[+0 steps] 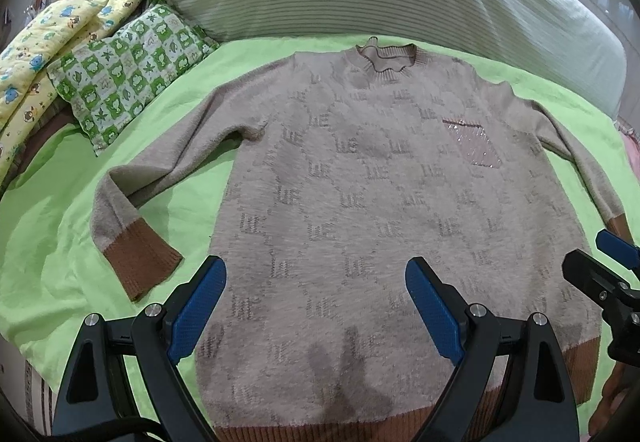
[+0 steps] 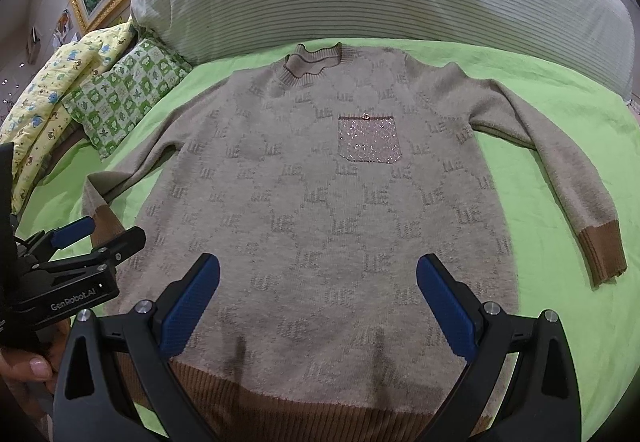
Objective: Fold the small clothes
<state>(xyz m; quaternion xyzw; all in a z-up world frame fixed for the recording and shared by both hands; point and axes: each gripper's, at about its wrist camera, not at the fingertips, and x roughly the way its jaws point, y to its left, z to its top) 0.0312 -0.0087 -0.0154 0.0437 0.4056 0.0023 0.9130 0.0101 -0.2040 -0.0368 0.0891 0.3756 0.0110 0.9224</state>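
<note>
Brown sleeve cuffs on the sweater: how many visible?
2. The left cuff lies flat on the green sheet beside the sweater body. The right cuff lies on the sheet at the sweater's other side. Neither is hidden.

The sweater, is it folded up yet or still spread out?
Spread out. The sweater lies flat on the green sheet, front up, both sleeves out to the sides, nothing doubled over.
</note>
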